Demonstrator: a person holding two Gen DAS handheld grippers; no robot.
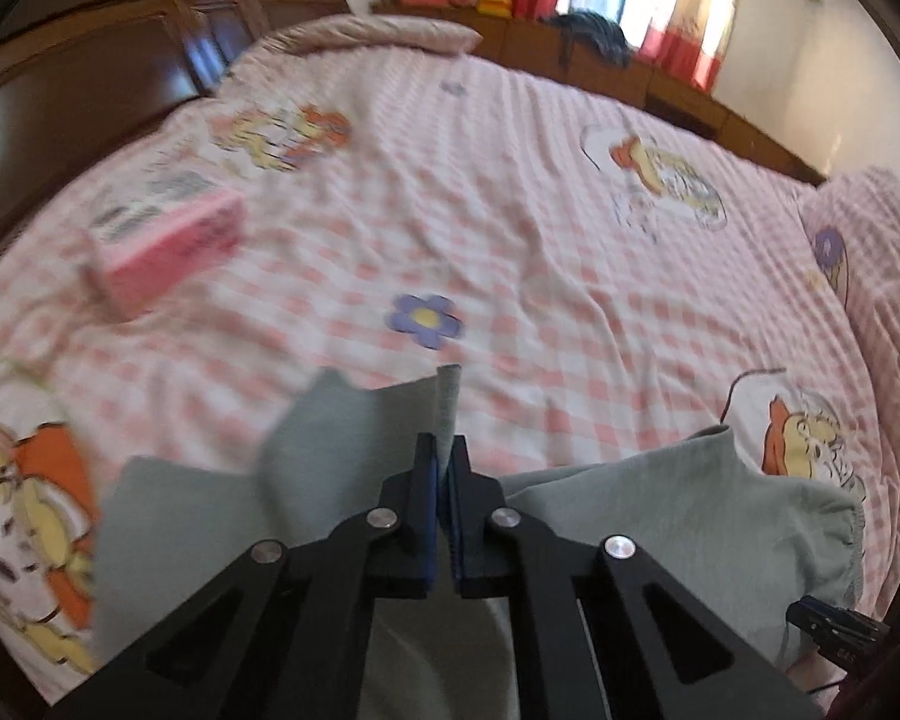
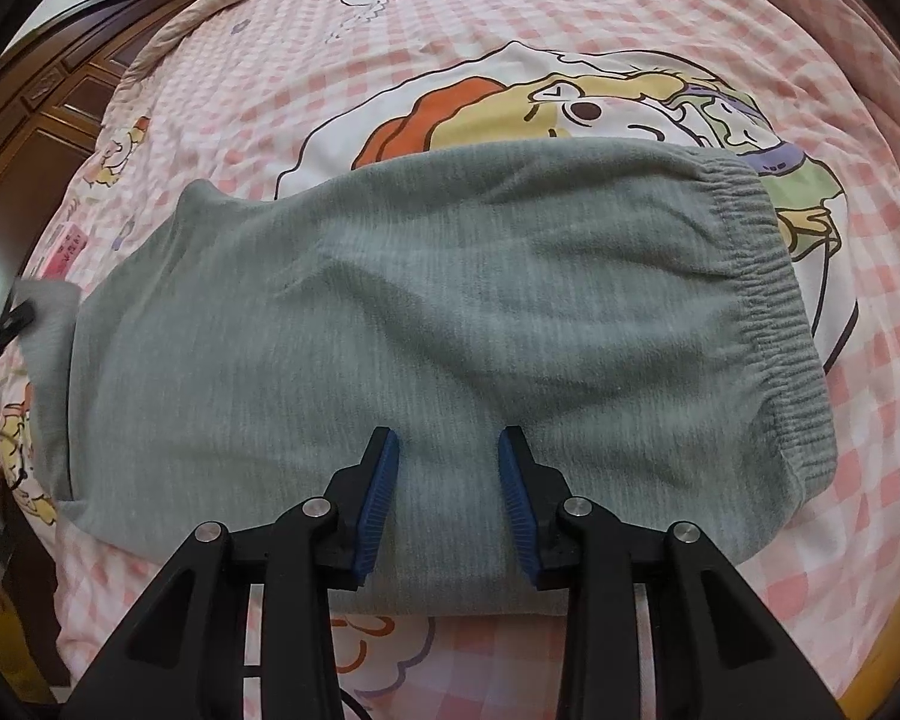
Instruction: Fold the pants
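Grey-green pants [image 2: 426, 324] spread flat across a bed [image 1: 540, 276], waistband [image 2: 768, 300] with gathered elastic off to the right in the right wrist view. Underneath, a pink-and-white checked sheet [image 2: 570, 18] printed with cartoon figures and flowers, creased in long soft ridges. A purple flower print [image 1: 425, 318] just beyond the lifted cloth in the left wrist view.

Left gripper [image 1: 444, 456] clamped tight on a fold of the pants, blue pads pressed together with a strip of fabric standing upright between them, raised off the sheet. Right gripper [image 2: 448, 444] held with jaws apart, moderately wide, blue pads on either side of a band of cloth near the pants' near edge; hovering over or resting on the fabric, cannot tell which.

A pink box [image 1: 168, 240] lying on the sheet toward the far left, well apart from the pants, blurred. A rolled beige blanket [image 1: 366, 36] along the far end of the bed. Dark wooden wardrobe [image 1: 90, 66] on the left, carved panels catching glare. Along the far side, a low wooden ledge [image 1: 678, 84] under a bright window with red-and-cream curtains [image 1: 684, 6]; something dark blue [image 1: 594, 33] heaped on the ledge, too blurred to name. A checked pillow [image 1: 870, 252] at the right edge.
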